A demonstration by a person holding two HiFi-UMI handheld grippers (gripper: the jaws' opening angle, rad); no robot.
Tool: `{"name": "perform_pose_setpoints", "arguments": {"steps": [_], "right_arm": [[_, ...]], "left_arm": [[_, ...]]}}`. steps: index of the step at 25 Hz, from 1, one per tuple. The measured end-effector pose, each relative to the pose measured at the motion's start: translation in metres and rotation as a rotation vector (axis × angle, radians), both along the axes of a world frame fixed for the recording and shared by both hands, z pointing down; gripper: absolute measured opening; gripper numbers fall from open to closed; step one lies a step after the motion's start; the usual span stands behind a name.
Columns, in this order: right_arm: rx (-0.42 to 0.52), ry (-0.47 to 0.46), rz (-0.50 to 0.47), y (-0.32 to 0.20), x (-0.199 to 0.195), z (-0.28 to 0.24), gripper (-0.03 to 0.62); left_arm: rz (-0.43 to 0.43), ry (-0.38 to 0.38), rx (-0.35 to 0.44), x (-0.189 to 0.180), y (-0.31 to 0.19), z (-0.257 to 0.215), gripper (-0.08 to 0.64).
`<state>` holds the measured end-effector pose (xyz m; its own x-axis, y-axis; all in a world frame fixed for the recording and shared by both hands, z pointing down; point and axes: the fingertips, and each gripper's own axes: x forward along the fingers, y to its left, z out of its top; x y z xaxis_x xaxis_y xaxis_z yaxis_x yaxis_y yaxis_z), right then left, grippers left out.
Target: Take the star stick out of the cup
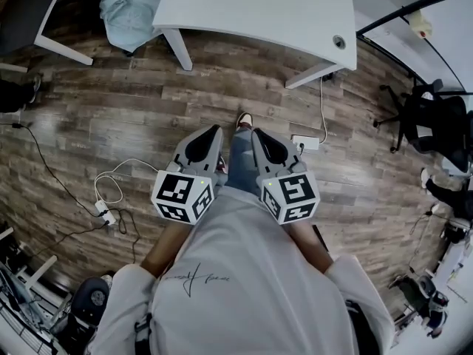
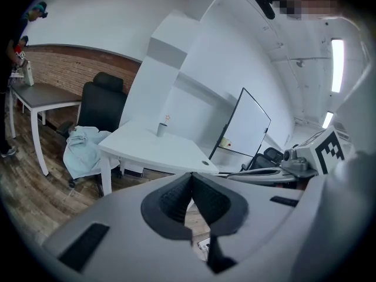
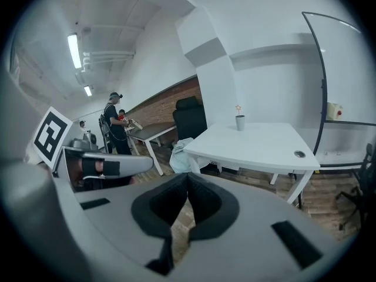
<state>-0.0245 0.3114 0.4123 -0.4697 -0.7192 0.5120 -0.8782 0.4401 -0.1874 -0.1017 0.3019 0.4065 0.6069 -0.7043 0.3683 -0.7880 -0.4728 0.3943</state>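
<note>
Close before the person's chest, above the wooden floor, the left hand-held gripper and the right hand-held gripper sit side by side, each with its jaws pressed together on nothing. Farther off, the white desk carries the cup, and what looks like the star stick stands in it.

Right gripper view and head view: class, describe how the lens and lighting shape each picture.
Right gripper view: fisheye bows the whiteboard, corners go black, the ceiling light glares. Head view: floor planks curve, the white table looks washed out.
</note>
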Motion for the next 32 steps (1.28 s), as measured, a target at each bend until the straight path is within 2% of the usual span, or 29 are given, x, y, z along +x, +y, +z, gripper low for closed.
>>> {"name": "perform_pose_setpoints", "arguments": {"steps": [12,25,32], "right_arm": [[0.014,-0.023,-0.025,-0.097,0.030,-0.003,0.008],[0.061,-0.071,-0.018,-0.185,0.089,-0.014,0.008],[0.059,-0.090,-0.019,-0.213,0.110,-0.012,0.008]], "left_arm": [[0.044,-0.043,0.000,0.049,-0.096,-0.003,0.008],[0.011,-0.088,0.023,0.095,-0.181,-0.007,0.008],[-0.008,-0.094,0.016,0.110,-0.204,-0.004,0.008]]}}
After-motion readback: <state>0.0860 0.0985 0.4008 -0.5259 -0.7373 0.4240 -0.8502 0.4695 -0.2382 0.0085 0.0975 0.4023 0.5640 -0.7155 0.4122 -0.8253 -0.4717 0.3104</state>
